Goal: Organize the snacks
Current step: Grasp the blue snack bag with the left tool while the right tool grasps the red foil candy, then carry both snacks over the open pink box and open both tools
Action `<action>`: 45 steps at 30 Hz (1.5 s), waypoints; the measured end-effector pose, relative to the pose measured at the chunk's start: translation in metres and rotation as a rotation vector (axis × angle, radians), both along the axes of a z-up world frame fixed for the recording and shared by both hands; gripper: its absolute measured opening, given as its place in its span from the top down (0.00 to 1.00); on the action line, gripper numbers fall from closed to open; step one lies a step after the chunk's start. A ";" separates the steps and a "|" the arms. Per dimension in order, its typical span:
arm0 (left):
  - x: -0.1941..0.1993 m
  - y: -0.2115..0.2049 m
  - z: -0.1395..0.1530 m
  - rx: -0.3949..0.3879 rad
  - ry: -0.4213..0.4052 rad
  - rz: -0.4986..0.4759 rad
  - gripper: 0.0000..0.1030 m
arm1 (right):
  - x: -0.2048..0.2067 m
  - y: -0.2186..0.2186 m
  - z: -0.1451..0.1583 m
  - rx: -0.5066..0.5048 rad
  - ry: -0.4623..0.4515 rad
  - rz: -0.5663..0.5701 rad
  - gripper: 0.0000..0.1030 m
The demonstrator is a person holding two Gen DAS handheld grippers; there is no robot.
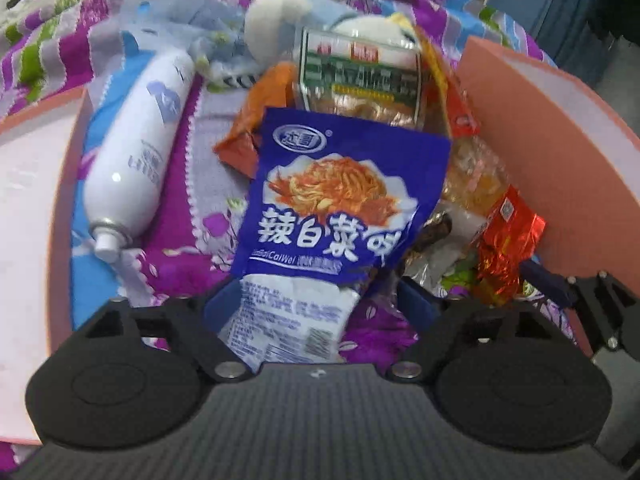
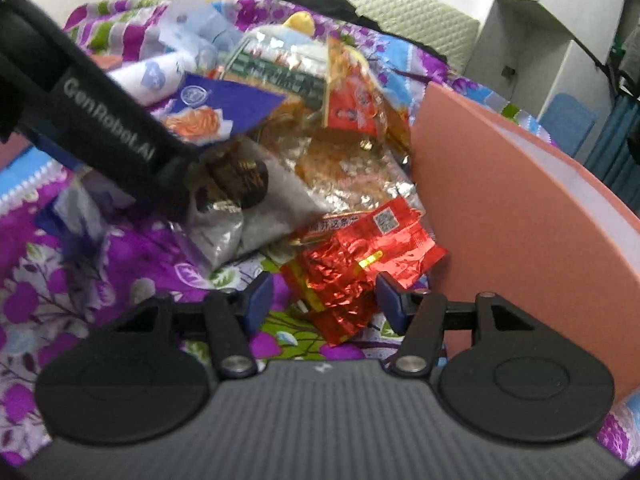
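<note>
A heap of snack packets lies on a purple flowered blanket (image 1: 176,248). In front lies a blue packet (image 1: 340,200) that pictures noodles. Its white lower end sits between the blue pads of my left gripper (image 1: 320,306), which stand open with a gap on the right side. In the right wrist view a crinkled red foil packet (image 2: 360,256) rests on the blanket between the fingers of my right gripper (image 2: 325,302). Those jaws are open, with blanket showing beside the left pad. The blue packet (image 2: 224,108) shows behind the left tool's black housing (image 2: 108,120).
A pink box wall (image 1: 540,140) (image 2: 500,200) stands right of the heap, and another pink box (image 1: 28,200) sits at the left. A white spray can (image 1: 136,152), a plush toy (image 1: 288,20), a green-and-white packet (image 1: 360,76) and a clear bag of orange snacks (image 1: 476,176) lie around.
</note>
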State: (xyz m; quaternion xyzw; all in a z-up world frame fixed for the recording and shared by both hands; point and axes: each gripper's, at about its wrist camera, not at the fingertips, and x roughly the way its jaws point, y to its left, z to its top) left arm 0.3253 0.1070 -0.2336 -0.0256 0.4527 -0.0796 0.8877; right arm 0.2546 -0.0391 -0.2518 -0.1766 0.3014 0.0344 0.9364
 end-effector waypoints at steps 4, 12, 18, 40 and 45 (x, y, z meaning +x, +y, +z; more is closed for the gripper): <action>-0.001 -0.003 -0.007 0.066 -0.010 0.005 0.36 | 0.002 -0.006 0.001 0.028 0.016 -0.003 0.53; -0.021 0.003 0.007 0.039 -0.032 0.057 0.63 | 0.001 -0.015 0.014 0.057 0.023 -0.004 0.77; -0.048 -0.004 0.026 0.016 -0.061 0.083 0.65 | -0.012 -0.018 0.032 0.082 0.000 0.020 0.77; -0.161 -0.033 0.082 -0.056 -0.092 0.210 0.65 | -0.088 -0.063 0.102 0.355 0.056 0.089 0.77; -0.180 -0.035 0.091 -0.102 -0.077 0.241 0.65 | -0.099 -0.074 0.115 0.385 0.068 0.098 0.77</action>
